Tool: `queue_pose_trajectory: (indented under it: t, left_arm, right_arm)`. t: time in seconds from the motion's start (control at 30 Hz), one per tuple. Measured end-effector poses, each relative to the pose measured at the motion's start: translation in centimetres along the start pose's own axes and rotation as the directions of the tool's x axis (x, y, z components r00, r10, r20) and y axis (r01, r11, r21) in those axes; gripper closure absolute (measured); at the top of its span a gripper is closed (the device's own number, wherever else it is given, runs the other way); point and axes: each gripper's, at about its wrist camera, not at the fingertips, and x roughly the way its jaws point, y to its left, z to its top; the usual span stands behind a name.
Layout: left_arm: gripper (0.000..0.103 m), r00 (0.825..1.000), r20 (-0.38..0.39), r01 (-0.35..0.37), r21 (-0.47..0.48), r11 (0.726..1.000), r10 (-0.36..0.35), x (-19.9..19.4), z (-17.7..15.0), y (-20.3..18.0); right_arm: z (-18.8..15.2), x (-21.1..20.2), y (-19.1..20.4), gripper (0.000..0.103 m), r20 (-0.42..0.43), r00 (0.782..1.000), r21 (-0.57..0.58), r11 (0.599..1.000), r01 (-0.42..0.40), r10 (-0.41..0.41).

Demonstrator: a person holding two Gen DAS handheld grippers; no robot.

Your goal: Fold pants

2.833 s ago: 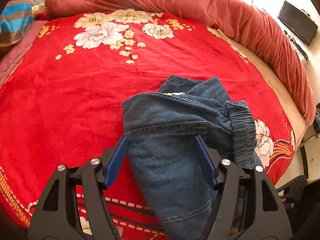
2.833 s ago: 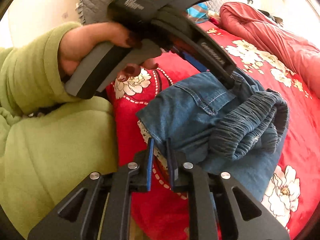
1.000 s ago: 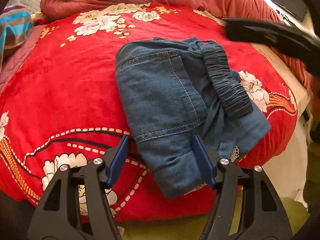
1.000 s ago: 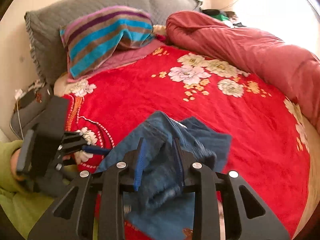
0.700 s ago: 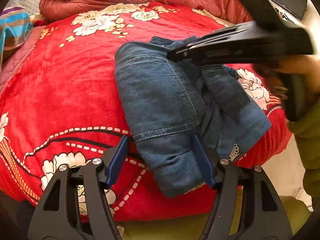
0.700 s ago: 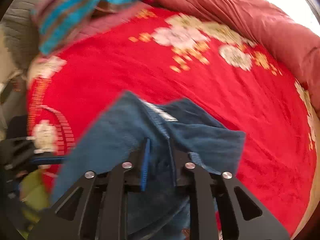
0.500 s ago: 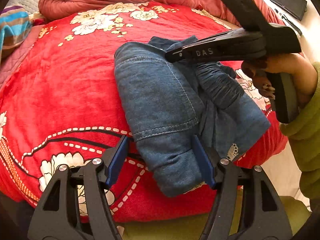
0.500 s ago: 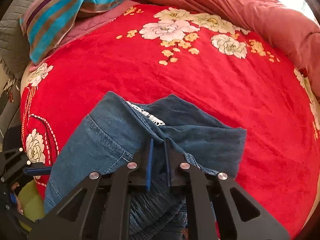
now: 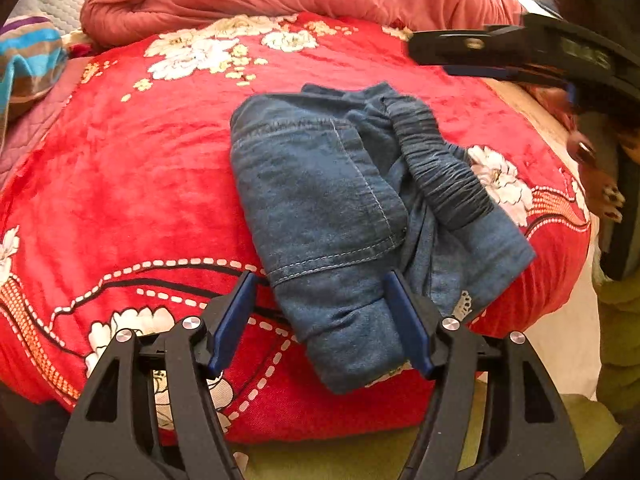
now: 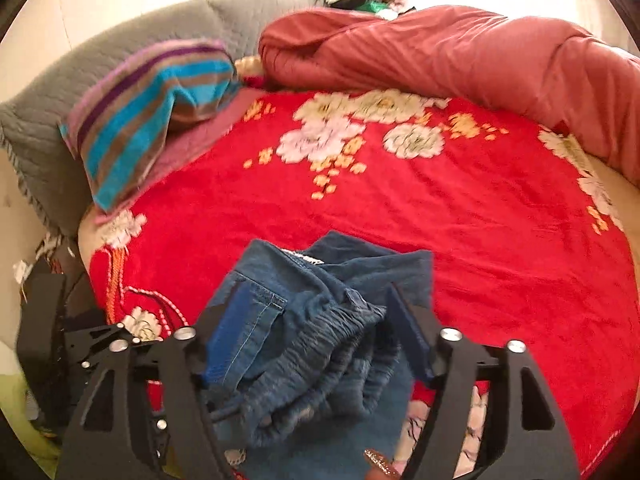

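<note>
The blue denim pants [image 9: 320, 184] lie folded into a compact bundle near the front edge of the bed, with the dark elastic waistband [image 9: 440, 176] along their right side. My left gripper [image 9: 319, 276] stands open astride the bundle's near end; its left pad is clear of the cloth. In the right wrist view the pants [image 10: 256, 280] lie below my right gripper [image 10: 316, 288], whose jaws are opening wide over the gathered waistband [image 10: 332, 340] and grip nothing. From the left wrist view that right gripper [image 9: 500, 52] hovers above the bed's right side.
A red floral blanket [image 10: 480, 220] covers the bed. A rolled pink-red duvet [image 10: 440, 52] runs along the far side and right. A striped pillow [image 10: 152, 108] leans on a grey cushion [image 10: 60, 100] at the left. A person's green sleeve [image 9: 616, 312] is at the right.
The right gripper, shut on the waistband fold earlier, has let go, opened wide and pulled back from the pants. The waistband now rests on the bundle. The left gripper has stayed put.
</note>
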Motion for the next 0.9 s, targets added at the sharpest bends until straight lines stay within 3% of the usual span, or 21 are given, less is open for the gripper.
queue_pose_trajectory:
  t: [0.4, 0.63, 0.9]
  left_arm:
    - [0.023, 0.996, 0.085, -0.008, -0.03, 1.0, 0.01, -3.0, 0.3, 0.0]
    - [0.012, 0.992, 0.123, -0.035, -0.025, 0.999, 0.038, -4.6, 0.7, -0.6]
    - [0.01, 0.989, 0.134, -0.056, -0.048, 0.997, 0.062, -5.0, 1.3, 0.1]
  right_arm:
    - [-1.7, -5.7, -1.0, 0.009, 0.13, 0.991, 0.047, 0.999, 0.015, -0.021]
    - [-2.5, -7.3, -2.1, 0.007, 0.157, 0.986, 0.06, 0.997, 0.044, -0.053]
    - [-3.2, -8.1, -2.9, 0.006, 0.169, 0.983, 0.068, 0.996, 0.061, -0.072]
